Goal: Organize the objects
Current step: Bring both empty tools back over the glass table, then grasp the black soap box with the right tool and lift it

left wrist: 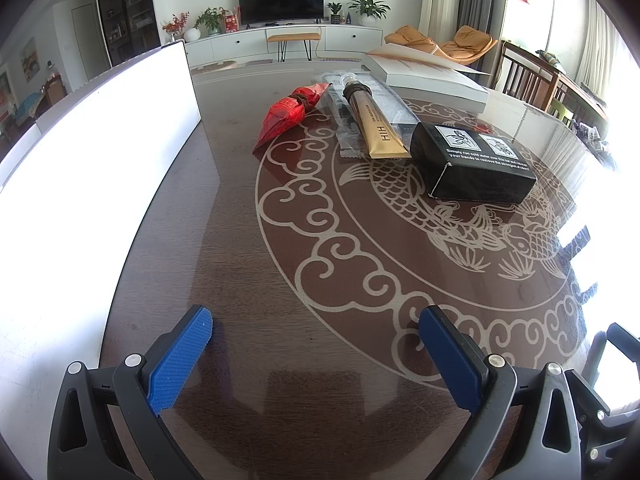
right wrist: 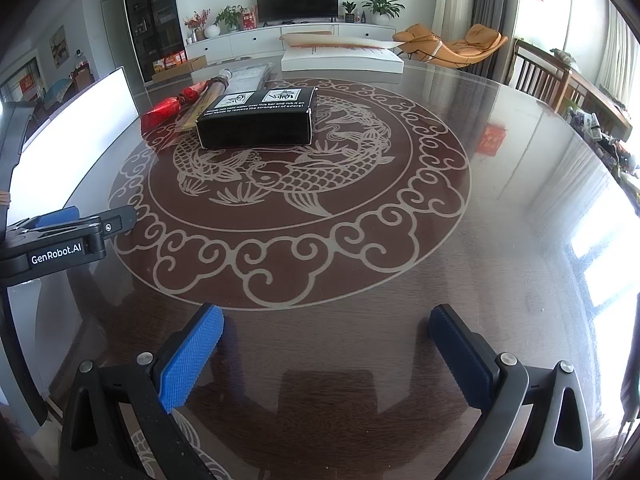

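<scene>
Hovering low over the glossy table, both grippers hold nothing: the left gripper has its blue pads spread wide, and so does the right gripper. The things to organize lie together at the far side: a red foil packet, a gold tube resting on a clear plastic sleeve, and a black box just beside the tube.

The likely trouble is the crowding. A reach for the tube could nudge the box or drag the sleeve along, since the tube lies on top of it. The slick tabletop would probably let the flat tube or the crinkly packet slide away from closing pads instead of rising between them.

A white panel on the left is washed out by glare, so I cannot tell whether it is a tray or a lid. In the right view the box hides most of the tube. Where the items should go is not evident.
</scene>
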Demonstrator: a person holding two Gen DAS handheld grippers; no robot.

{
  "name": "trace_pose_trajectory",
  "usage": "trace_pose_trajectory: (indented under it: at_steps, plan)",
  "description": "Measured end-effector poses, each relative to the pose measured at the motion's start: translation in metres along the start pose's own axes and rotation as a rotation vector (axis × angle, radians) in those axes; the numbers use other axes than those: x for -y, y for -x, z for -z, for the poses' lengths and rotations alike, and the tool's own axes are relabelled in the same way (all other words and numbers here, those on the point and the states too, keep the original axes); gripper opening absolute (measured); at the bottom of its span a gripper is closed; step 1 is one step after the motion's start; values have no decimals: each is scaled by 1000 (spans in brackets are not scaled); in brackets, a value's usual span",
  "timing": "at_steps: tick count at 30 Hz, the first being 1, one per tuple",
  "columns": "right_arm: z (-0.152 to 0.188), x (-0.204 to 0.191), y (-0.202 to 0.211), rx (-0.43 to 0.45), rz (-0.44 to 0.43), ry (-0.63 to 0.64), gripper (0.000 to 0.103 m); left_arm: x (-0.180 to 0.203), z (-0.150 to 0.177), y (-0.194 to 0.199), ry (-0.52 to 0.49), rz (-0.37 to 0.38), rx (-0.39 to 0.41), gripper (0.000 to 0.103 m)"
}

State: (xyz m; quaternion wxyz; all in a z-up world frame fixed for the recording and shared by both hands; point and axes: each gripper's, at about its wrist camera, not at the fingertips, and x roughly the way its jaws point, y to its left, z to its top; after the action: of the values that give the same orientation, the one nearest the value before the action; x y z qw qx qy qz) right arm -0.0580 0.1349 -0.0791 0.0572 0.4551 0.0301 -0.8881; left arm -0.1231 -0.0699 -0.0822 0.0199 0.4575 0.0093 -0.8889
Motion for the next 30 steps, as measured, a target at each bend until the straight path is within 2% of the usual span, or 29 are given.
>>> trace_pose_trajectory:
  at_steps: [17, 30]
  plan:
    - [0, -1, -1, -3, 5, 4, 103, 0, 0, 0, -1, 2, 0, 103]
    - [0, 0, -3, -6, -2, 9, 103, -3, 1, 3, -84, 58, -31, 103]
